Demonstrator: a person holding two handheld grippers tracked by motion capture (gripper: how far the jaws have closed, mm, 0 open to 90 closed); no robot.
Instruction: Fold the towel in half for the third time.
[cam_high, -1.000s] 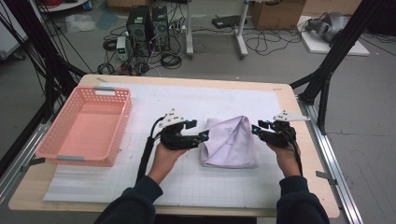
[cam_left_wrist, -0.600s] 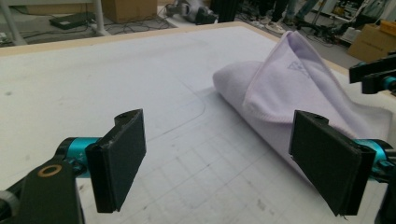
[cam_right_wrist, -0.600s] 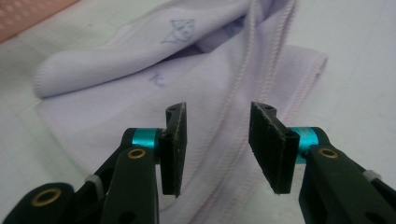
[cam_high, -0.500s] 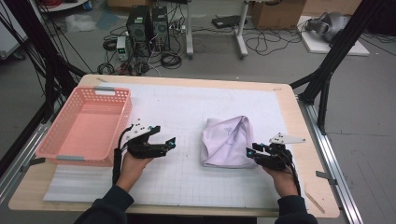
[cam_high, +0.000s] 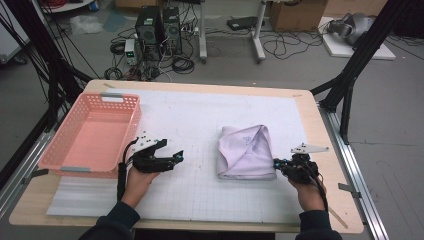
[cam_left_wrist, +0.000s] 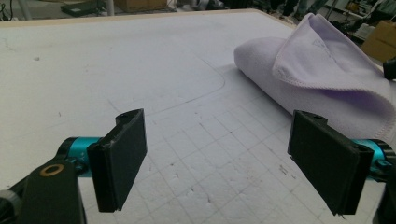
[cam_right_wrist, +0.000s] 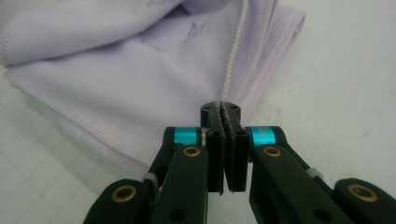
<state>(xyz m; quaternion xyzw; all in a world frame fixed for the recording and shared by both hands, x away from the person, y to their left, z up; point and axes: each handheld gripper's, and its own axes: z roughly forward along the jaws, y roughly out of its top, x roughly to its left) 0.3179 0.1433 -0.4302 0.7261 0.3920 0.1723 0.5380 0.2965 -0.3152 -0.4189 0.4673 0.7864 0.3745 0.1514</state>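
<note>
The right gripper, jaws just clenched beside the lilac cloth's table-front-edge corner, catching no visible fabric, is best re-seated; the left gripper is spread.

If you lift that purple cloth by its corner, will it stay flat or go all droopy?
Probably droopy: the purple cloth lies in soft, rounded folds, so it looks limp. It likely weighs little, being thin fabric with a stitched edge. The fold would probably fall open, since the layers lie loose on the white mat.
</note>
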